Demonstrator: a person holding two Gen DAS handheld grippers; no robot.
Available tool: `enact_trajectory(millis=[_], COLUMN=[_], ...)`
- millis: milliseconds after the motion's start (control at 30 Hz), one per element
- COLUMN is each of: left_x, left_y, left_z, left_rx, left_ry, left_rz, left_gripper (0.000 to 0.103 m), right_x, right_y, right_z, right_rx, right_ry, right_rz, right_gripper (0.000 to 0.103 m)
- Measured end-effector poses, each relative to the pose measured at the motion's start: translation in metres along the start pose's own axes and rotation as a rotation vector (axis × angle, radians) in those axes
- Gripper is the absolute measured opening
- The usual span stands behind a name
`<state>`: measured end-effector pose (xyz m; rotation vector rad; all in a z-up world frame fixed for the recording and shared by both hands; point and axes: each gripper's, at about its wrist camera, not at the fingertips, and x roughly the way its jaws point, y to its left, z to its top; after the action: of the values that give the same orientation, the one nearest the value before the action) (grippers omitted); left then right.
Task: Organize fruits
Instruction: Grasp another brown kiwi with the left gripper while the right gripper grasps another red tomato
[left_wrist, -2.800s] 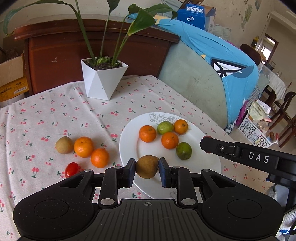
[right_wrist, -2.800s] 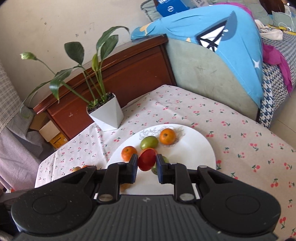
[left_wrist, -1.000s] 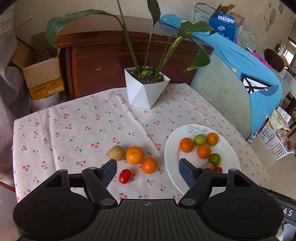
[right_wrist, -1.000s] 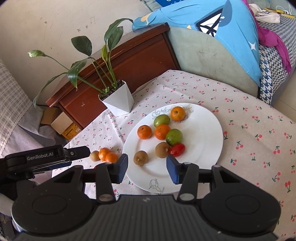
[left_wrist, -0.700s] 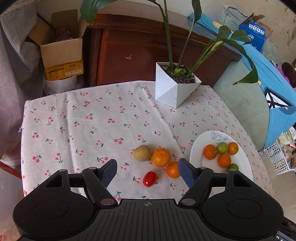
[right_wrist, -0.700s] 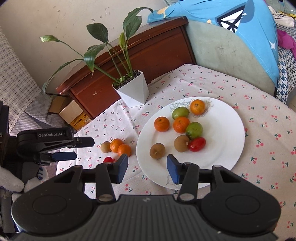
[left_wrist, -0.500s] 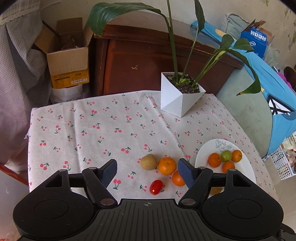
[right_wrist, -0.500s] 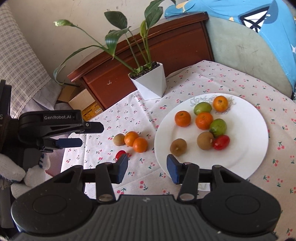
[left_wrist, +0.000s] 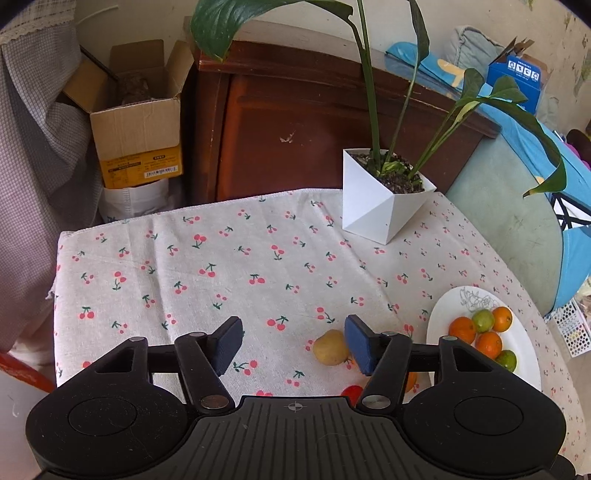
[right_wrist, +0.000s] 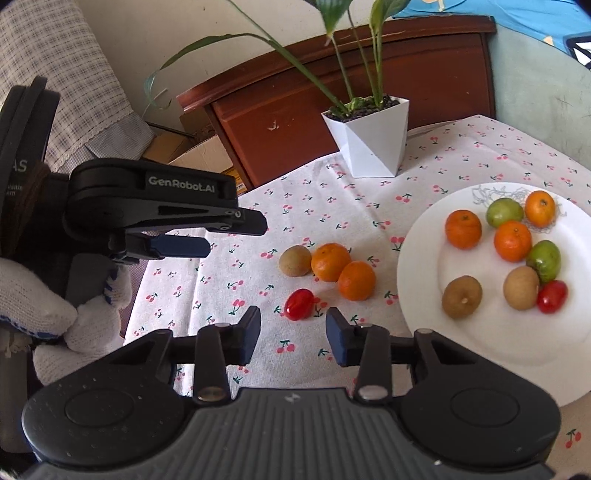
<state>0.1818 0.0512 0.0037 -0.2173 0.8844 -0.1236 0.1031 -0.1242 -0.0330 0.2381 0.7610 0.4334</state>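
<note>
A white plate (right_wrist: 480, 332) holds several fruits: oranges, green fruits, two brown fruits and a red tomato (right_wrist: 552, 296). On the cloth beside it lie a brown fruit (right_wrist: 294, 260), two oranges (right_wrist: 330, 261) and a red tomato (right_wrist: 299, 304). My right gripper (right_wrist: 291, 338) is open and empty, just in front of the loose tomato. My left gripper (left_wrist: 293, 345) is open and empty above the cloth, with the brown fruit (left_wrist: 330, 347) beside its right finger. It also shows in the right wrist view (right_wrist: 207, 236), held by a gloved hand. The plate's left part (left_wrist: 439, 325) shows in the left wrist view.
A white pot with a tall plant (left_wrist: 384, 201) stands at the table's far edge. A brown wooden cabinet (left_wrist: 295, 122) and a cardboard box (left_wrist: 136, 122) stand behind the table. The cherry-print tablecloth (left_wrist: 221, 266) ends at the left edge.
Both grippers let go of their fruits onto the plate, opened and moved left. The loose fruits now sit close before the right gripper; the left gripper drifted further left.
</note>
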Motion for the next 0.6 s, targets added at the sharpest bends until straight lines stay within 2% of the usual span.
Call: enact_trajectory(millis=[200,400,600], left_x=[0.011,0.016,0.018], left_y=[-0.003,-0.004,-0.004], left_z=[-0.004,-0.007,-0.009], left_rx=[0.115,0.206,0.244], left_ry=[0.009,-0.003,0.004], left_rz=[-0.061,-0.091,-0.123], left_gripper=[0.042,0.04,0.04], right_x=[0.014,0.025,0.03], right_y=[0.004,0.006,0.005], right_z=[-0.002,-0.002,-0.002], right_rx=[-0.027,-0.05,-0.051], right_ry=[0.003,0.009,-0.003], right_rz=[-0.017,-0.056,-0.069], right_gripper=[0.032,0.027,0.022])
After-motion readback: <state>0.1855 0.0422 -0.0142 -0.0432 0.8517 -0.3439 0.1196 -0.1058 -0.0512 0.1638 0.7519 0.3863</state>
